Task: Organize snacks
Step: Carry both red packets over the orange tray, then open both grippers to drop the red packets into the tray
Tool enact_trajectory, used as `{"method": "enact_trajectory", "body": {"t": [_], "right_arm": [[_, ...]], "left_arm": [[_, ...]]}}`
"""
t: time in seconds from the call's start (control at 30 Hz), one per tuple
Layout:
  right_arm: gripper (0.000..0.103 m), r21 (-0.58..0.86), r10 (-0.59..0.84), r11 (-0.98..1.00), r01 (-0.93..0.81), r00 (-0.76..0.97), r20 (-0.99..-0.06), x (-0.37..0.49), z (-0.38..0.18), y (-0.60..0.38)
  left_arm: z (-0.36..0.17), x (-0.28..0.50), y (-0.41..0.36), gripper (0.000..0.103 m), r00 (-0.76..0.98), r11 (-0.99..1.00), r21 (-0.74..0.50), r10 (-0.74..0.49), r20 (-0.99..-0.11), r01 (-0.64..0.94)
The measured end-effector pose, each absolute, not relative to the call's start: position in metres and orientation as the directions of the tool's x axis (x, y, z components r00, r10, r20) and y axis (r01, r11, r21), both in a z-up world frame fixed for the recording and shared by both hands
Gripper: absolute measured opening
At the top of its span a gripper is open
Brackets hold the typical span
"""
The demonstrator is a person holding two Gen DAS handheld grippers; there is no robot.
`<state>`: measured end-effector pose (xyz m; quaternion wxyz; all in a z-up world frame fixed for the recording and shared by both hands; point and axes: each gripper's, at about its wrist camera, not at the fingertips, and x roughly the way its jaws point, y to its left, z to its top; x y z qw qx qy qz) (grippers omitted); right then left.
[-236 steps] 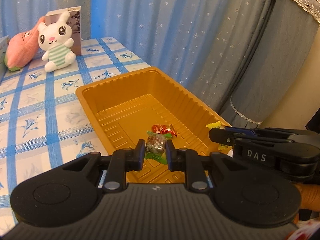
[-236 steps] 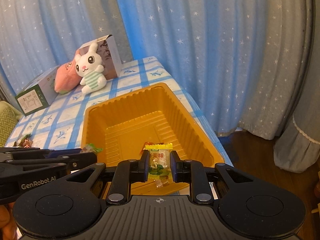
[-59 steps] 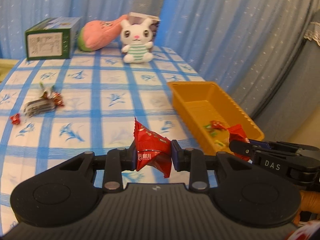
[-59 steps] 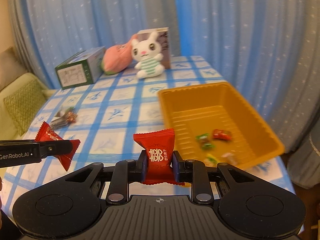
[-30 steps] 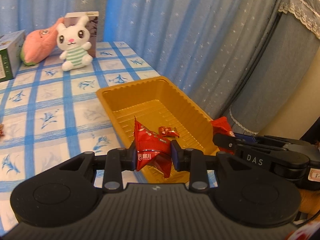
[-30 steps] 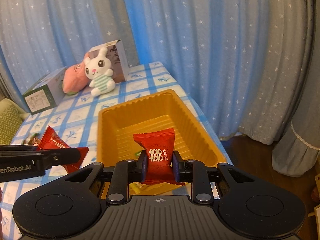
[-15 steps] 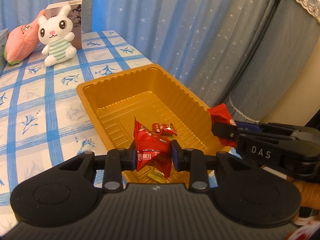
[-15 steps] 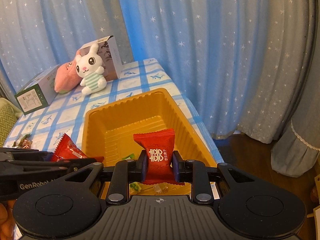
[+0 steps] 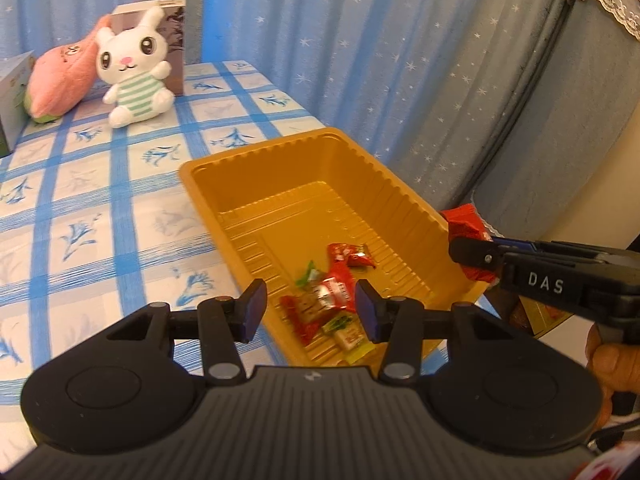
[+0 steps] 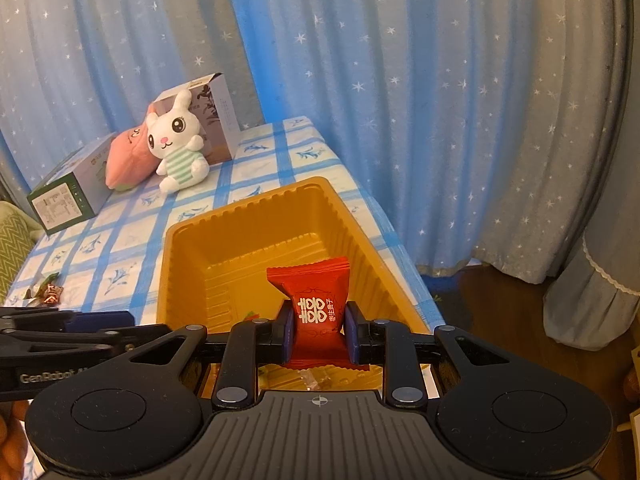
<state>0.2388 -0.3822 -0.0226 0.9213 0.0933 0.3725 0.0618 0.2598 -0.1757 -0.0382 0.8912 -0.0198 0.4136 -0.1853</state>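
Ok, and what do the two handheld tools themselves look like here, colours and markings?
Both are matte black plastic with a ribbed body, two round discs and silver pivot screws. The left tool has dark blue finger pads and, seen from the right wrist view, white "GenRobot" lettering on its side. The right tool has similar blue pads and shows white "DAS" lettering in the left wrist view. No cables visible; bare skin at the grips.

orange tray [image 9: 404, 196], red packet [image 10: 316, 300], blue-checked tablecloth [image 9: 80, 216].
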Motion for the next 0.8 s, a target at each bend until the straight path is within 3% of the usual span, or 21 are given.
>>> {"method": "enact_trajectory", "body": {"t": [0.47, 0.53, 0.57, 0.8], "right_arm": [[0.026, 0.265, 0.227, 0.963, -0.052, 0.687, -0.690, 0.259, -0.032, -0.371], [0.042, 0.277, 0.223, 0.960, -0.035, 0.692, -0.687, 0.260, -0.032, -0.372], [0.061, 0.287, 0.221, 0.958, -0.025, 0.700, -0.679, 0.258, -0.031, -0.374], [0.063, 0.307, 0.211, 0.952, -0.003, 0.734, -0.645, 0.240, -0.013, -0.381]], "left_arm": [[-0.032, 0.249, -0.154, 0.044, 0.613, 0.941, -0.193, -0.328, -0.719, 0.277], [-0.031, 0.247, -0.150, 0.044, 0.615, 0.943, -0.196, -0.325, -0.719, 0.270], [-0.030, 0.246, -0.148, 0.044, 0.616, 0.943, -0.198, -0.325, -0.718, 0.267], [-0.018, 0.232, -0.134, 0.045, 0.644, 0.947, -0.203, -0.318, -0.696, 0.249]]}}
